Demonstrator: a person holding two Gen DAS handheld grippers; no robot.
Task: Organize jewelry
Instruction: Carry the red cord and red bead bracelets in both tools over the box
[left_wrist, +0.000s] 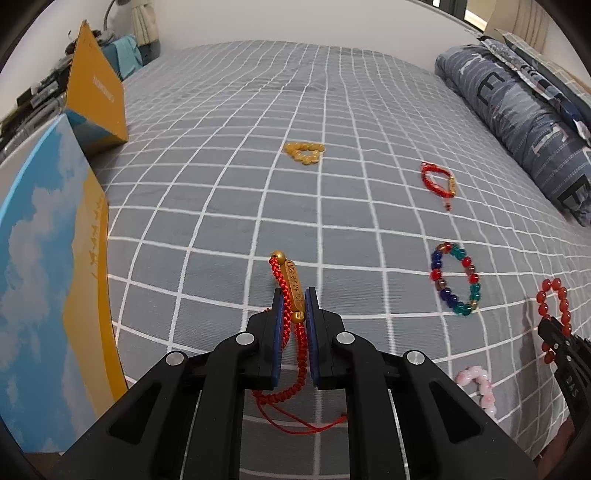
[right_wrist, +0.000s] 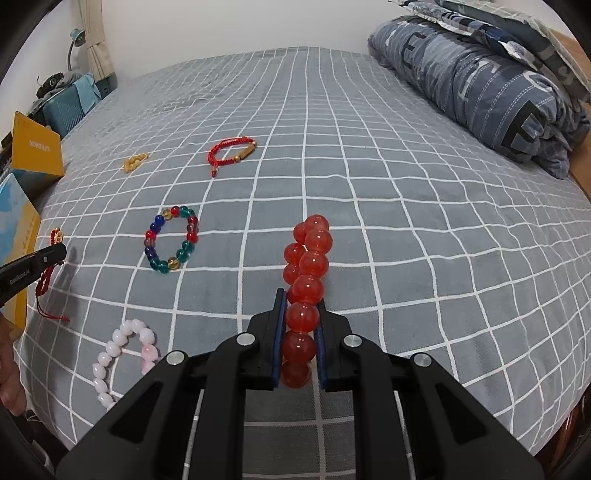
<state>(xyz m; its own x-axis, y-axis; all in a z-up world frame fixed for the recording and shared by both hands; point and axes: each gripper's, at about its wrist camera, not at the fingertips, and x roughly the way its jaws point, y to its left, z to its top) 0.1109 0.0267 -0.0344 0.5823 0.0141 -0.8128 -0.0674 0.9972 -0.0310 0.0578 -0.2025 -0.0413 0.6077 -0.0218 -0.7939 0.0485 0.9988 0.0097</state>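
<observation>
My left gripper is shut on a red cord bracelet with a gold bar and holds it above the grey checked bedspread; it also shows in the right wrist view. My right gripper is shut on a red bead bracelet, also seen in the left wrist view. On the bed lie a multicolour bead bracelet, a pink bead bracelet, a second red cord bracelet and a yellow bead bracelet.
An open box with a sky-blue and yellow lid stands at the left edge of the bed, with a yellow box part behind it. A folded blue quilt lies at the far right.
</observation>
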